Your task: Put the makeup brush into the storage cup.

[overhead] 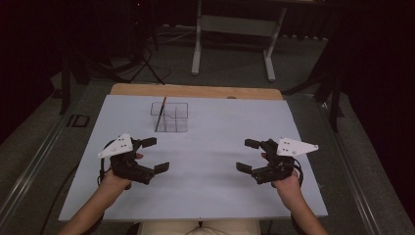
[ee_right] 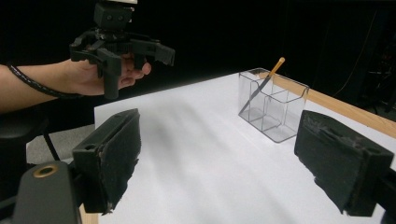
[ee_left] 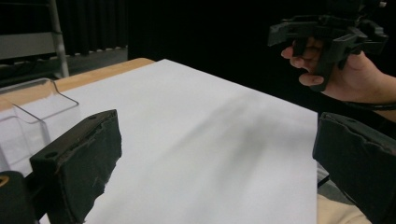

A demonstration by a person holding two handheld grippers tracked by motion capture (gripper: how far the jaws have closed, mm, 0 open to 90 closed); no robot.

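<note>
A clear plastic organiser (overhead: 170,117) with several compartments stands at the far middle of the white table sheet (overhead: 200,161). A pencil (overhead: 161,113) leans upright in its left compartment. In the right gripper view the organiser (ee_right: 273,105) and the pencil (ee_right: 261,86) lie ahead to the right. My left gripper (overhead: 155,155) hovers over the left side, open and holding nothing. My right gripper (overhead: 244,155) hovers over the right side, open and holding nothing. The two face each other. The left gripper view catches a corner of the organiser (ee_left: 28,121).
A wooden table edge (overhead: 195,91) runs along the back beyond the sheet. A metal stand (overhead: 235,29) and cables lie on the floor behind the table. The sheet between the grippers is bare.
</note>
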